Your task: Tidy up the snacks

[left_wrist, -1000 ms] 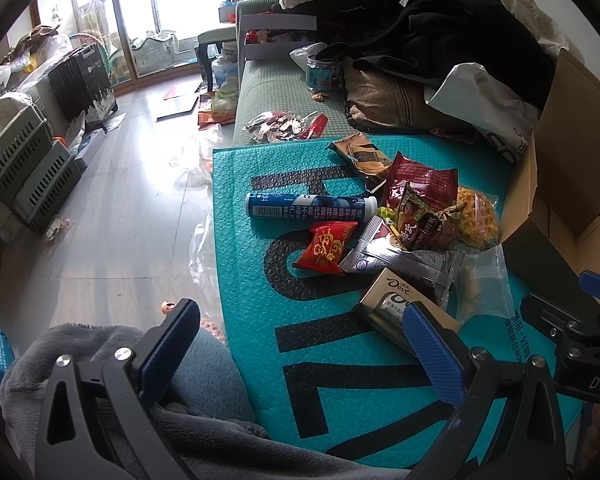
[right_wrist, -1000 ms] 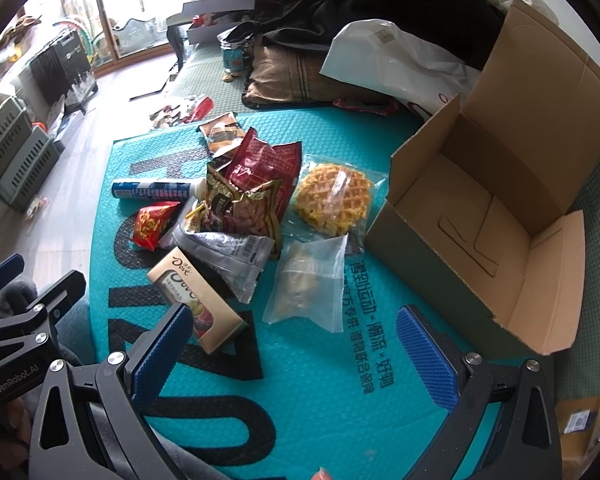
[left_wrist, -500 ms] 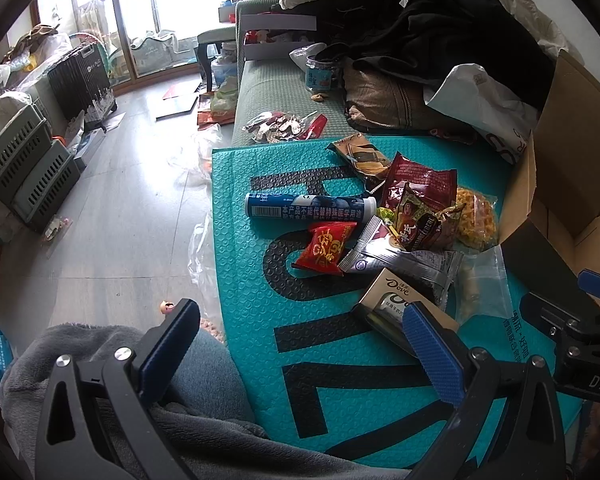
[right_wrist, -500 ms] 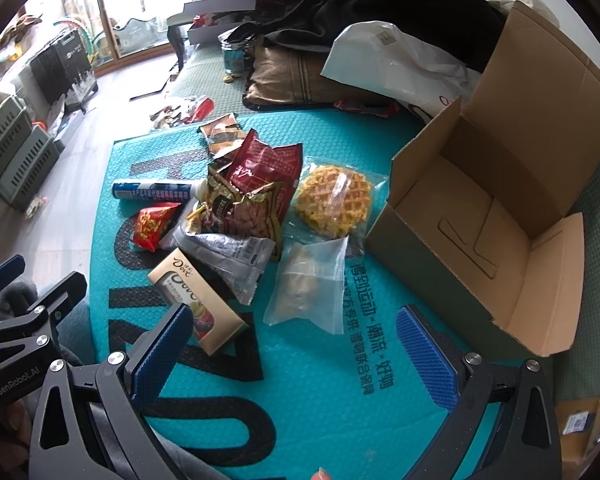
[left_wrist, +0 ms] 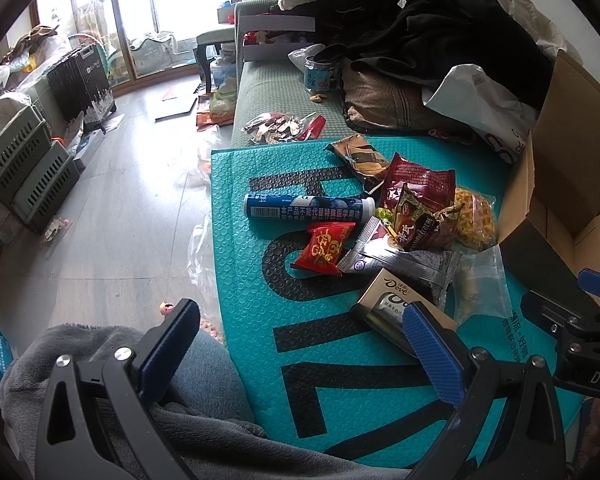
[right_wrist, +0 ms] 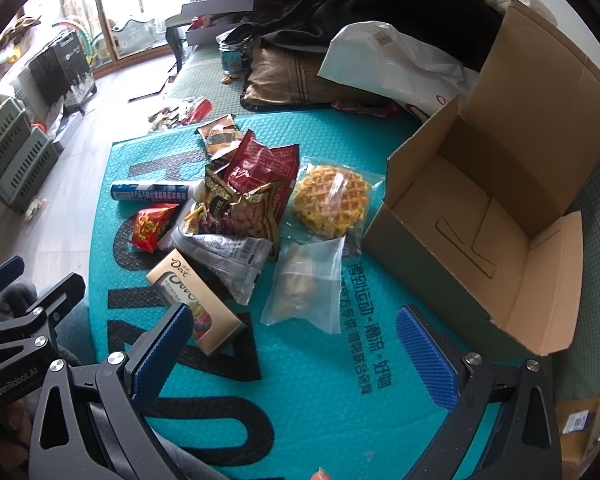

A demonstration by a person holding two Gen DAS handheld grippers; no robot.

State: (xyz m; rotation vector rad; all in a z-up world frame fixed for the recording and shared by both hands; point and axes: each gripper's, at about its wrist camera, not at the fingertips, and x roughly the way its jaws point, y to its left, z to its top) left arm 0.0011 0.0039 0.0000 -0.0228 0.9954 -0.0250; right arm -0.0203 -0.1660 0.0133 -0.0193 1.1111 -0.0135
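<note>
While my left gripper and right gripper hang spread and empty, the snacks lie heaped on the teal mat. The cardboard box (flaps up) sits beside them.

Snacks on mat — box right.

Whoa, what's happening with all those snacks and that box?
A person holds two claws, and both are open and holding nothing. The left claw and right claw hover over a teal bubble mat. A pile of snacks lies there: a tan Dove chocolate box, a round yellow waffle in clear wrap and a blue tube. The open brown cardboard box beside them holds no snacks yet.
</note>
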